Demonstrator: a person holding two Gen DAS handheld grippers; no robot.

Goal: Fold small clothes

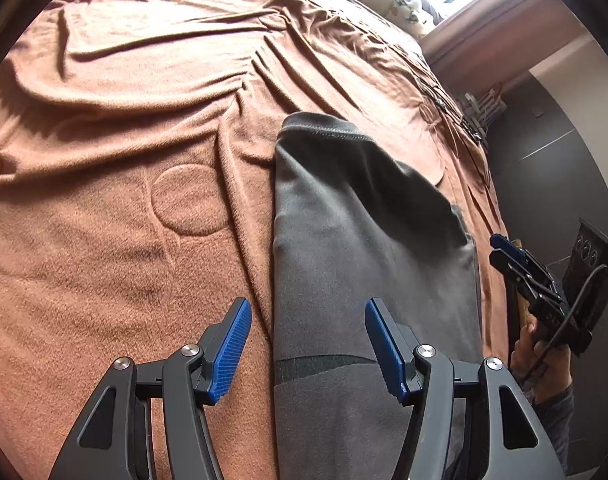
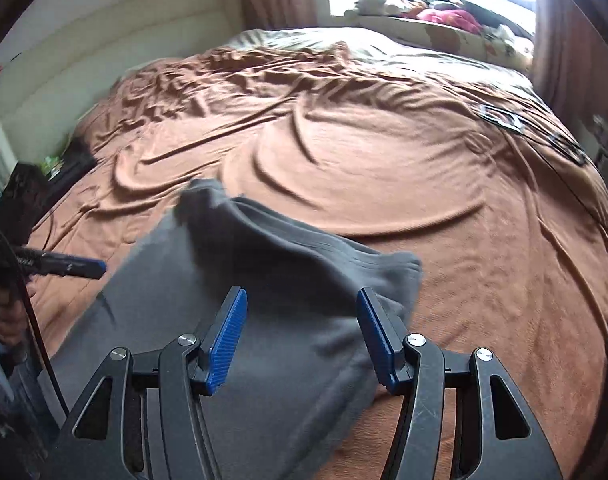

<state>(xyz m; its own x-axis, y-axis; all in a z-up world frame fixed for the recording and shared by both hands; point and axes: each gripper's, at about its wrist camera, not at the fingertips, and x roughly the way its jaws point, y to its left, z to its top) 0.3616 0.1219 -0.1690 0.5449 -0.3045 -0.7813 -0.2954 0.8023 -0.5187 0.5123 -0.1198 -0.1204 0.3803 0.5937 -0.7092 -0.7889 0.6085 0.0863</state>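
A dark grey garment [image 1: 364,240] lies lengthwise on a brown blanket [image 1: 124,200] near the bed's right edge. My left gripper [image 1: 307,308] hovers open over the garment's left edge, nothing between its blue pads. In the right wrist view the same garment [image 2: 264,280] looks blurred, its far part folded over and rumpled. My right gripper [image 2: 302,296] stands open just above that rumpled part, and the pads do not press on the cloth. The right gripper [image 1: 498,250] also shows at the bed's side, held by a hand. The left gripper [image 2: 92,268] enters from the left.
The wrinkled brown blanket [image 2: 384,152] covers most of the bed. A padded headboard [image 2: 104,40] stands at the far left. Pillows and clothes [image 2: 444,16] pile up by the window. Dark flat objects [image 2: 504,118] lie near the right edge. Hangers [image 1: 480,112] sit beside the bed above dark floor [image 1: 564,160].
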